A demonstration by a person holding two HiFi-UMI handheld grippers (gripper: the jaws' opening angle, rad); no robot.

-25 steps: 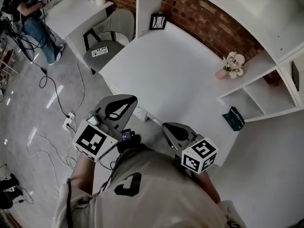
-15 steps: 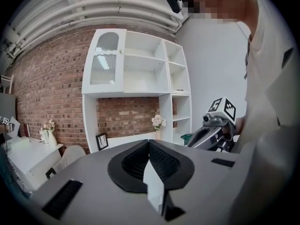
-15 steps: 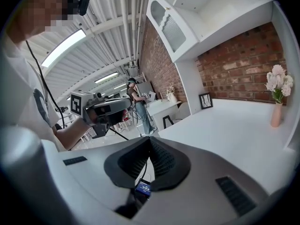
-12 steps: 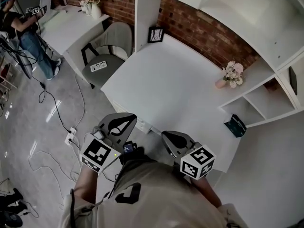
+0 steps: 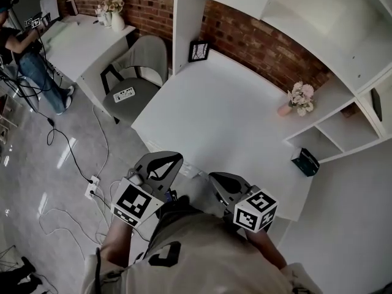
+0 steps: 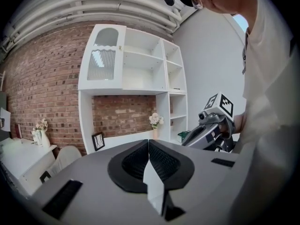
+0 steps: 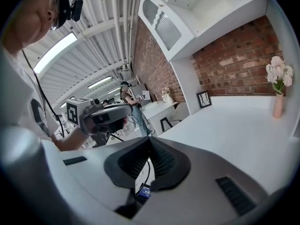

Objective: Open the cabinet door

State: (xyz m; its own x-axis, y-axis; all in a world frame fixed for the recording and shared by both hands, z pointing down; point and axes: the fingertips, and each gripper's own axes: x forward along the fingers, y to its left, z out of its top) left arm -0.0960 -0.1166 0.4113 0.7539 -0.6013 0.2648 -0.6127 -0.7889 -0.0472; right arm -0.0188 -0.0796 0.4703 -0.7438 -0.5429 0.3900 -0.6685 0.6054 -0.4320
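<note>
Both grippers hang side by side at the near edge of the white bench (image 5: pixel 220 112), pointing across it. The left gripper (image 6: pixel 148 143) has its jaws pressed together with nothing between them. The right gripper (image 7: pixel 150 141) also shows its jaws meeting at the tips, empty. The cabinet door (image 6: pixel 106 59), white with a slatted arched pane, sits closed high above the bench's far left end, well apart from both grippers. Along the bench's far side stand a framed picture (image 5: pixel 199 49) and a vase of pale flowers (image 5: pixel 299 95).
</note>
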